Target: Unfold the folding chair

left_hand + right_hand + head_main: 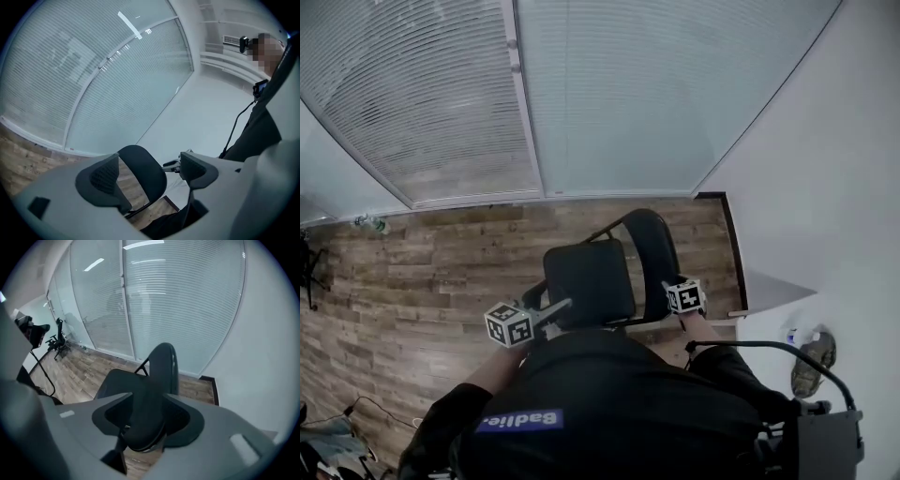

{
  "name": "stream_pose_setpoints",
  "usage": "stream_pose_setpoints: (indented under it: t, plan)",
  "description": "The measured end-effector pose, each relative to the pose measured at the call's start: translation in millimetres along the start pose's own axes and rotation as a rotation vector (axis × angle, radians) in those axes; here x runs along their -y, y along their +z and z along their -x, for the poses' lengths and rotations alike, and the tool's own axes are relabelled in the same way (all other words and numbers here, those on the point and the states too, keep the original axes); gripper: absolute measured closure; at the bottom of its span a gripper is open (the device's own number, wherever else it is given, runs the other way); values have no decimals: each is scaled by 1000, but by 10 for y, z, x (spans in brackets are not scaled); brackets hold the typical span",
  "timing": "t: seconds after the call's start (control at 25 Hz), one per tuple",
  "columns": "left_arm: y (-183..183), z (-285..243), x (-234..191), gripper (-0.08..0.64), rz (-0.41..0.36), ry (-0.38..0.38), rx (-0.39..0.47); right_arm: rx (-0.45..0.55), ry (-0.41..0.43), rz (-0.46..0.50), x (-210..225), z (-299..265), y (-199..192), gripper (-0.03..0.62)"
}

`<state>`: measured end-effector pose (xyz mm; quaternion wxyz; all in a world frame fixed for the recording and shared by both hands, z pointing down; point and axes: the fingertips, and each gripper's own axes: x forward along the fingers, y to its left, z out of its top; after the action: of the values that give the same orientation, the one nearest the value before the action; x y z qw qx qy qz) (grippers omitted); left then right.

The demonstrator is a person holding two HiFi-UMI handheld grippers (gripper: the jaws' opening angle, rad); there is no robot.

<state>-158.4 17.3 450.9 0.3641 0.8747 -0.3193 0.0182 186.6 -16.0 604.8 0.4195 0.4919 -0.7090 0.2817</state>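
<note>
The black folding chair point(586, 281) stands opened on the wood floor, seat flat and backrest point(652, 248) upright on the right. My left gripper point(558, 309) hangs open at the seat's near left edge; in the left gripper view its jaws frame the distant backrest point(145, 173) with nothing between them. My right gripper point(682, 300) is at the near end of the backrest. In the right gripper view the backrest's top edge point(150, 423) lies between its wide-spread jaws point(147, 416), which look clear of it. The seat point(117, 380) shows beyond.
Glass partitions with blinds point(581, 94) run behind the chair, and a white wall point(825, 187) closes the right side. A shoe point(811, 364) lies by that wall. Dark stands and equipment point(58, 341) sit far left, with cables point(356, 408) on the floor.
</note>
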Motion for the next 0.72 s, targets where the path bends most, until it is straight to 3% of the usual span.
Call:
stream_pose_setpoints:
  t: [0.16,0.44,0.72]
  plan:
    - [268,-76,171,148,-97,-49,17,135,113,60,-636,202,379,407]
    - [820,-146,694,150,-269,-145,89,427,374,222,-1919,931,1447,448]
    - [1277,-74,1180,173,-353,-207,184,596,531,274,-2436,1699,1929,495]
